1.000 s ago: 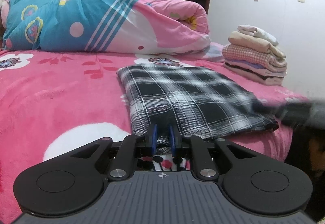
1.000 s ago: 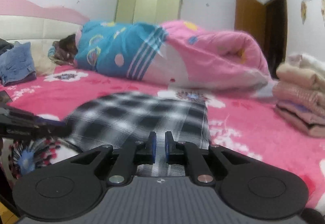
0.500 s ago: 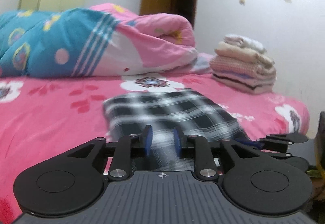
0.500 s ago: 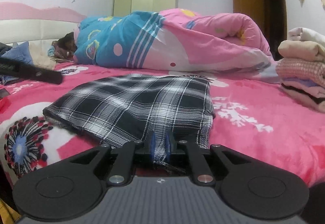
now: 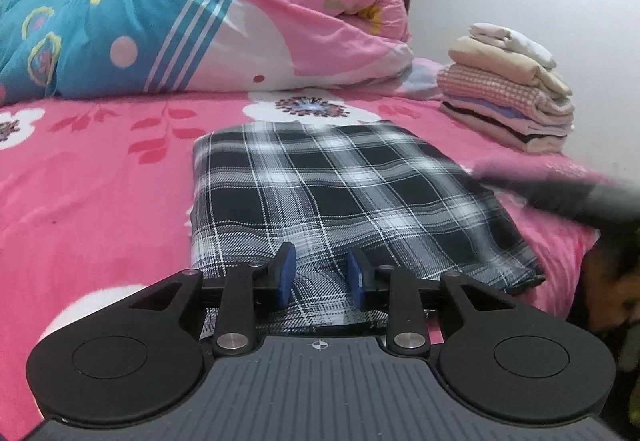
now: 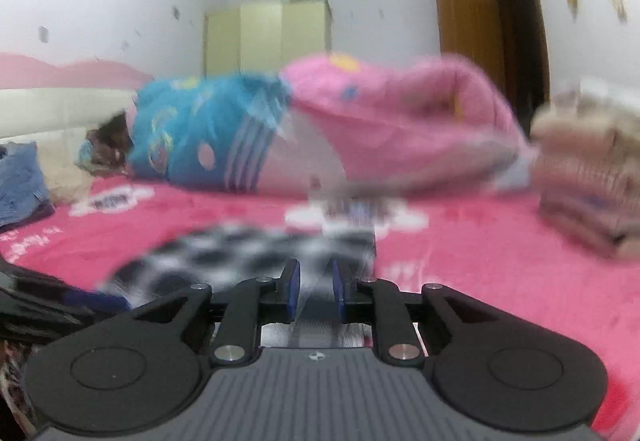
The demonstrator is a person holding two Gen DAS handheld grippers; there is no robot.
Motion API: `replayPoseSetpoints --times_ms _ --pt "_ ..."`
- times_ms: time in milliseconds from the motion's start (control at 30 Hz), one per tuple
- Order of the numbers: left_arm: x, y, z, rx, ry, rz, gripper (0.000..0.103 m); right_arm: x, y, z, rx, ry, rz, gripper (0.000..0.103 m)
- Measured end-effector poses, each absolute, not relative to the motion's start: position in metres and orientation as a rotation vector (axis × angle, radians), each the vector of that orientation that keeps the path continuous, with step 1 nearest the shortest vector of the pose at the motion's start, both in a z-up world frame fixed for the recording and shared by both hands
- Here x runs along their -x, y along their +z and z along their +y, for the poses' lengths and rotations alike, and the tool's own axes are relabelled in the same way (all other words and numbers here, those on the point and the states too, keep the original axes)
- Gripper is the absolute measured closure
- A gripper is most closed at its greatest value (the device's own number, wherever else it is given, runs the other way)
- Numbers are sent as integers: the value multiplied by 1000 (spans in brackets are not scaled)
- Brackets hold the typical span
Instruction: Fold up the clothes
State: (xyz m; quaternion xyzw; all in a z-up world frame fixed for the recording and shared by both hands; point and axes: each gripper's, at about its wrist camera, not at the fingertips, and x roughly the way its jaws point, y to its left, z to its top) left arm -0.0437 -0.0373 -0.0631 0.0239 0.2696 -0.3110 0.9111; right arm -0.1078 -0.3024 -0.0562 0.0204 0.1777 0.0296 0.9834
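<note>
Plaid garment [image 5: 340, 193]: black, white and grey check, folded into a flat, roughly rectangular packet with smooth top face and squared edges. Lies flat on the pink floral bed [image 5: 92, 193], near its front edge, toward the front right corner; the packet's long sides run toward the back of the bed. In the right wrist view [image 6: 248, 257] it is motion-blurred, pattern only just legible.

Motion blur smears the right wrist view: the plaid cloth [image 6: 256, 261] and clothes stack [image 6: 592, 177] lose detail.
</note>
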Motion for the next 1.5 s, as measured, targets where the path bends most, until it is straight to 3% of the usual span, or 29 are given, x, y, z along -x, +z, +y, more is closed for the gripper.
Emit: replayPoseSetpoints --times_ms 67,367,567,700,867,1000,1100,1167,1233,1300,1500 --pt "42 -60 -40 -55 -631 580 75 99 -72 -307 -63 60 413 83" --pt "38 -49 -51 -98 -584 672 74 57 -14 -311 -63 85 365 83" --pt "38 -45 -59 -152 -555 705 73 -12 -24 -318 -77 96 497 82" --pt "38 -42 -65 -187 -535 723 73 -31 -46 -332 -149 104 603 65" --pt "41 -42 -69 -230 -523 719 72 -18 -48 -373 -403 124 582 61" --pt "41 -39 -69 -230 -521 715 72 -17 -60 -411 -633 138 641 33" --pt "41 -30 -52 -136 -541 684 70 -17 -67 -429 -775 207 700 29" --pt "36 -20 -29 -23 -537 641 62 -12 -67 -435 -807 268 715 25" --pt "17 -22 -14 59 -526 667 42 -11 -65 -436 -801 307 745 20" --pt "-2 -23 1 140 -513 696 35 -12 -64 -436 -792 338 777 17" --pt "-61 -49 19 325 -601 879 35 -23 -70 -429 -762 414 859 14"
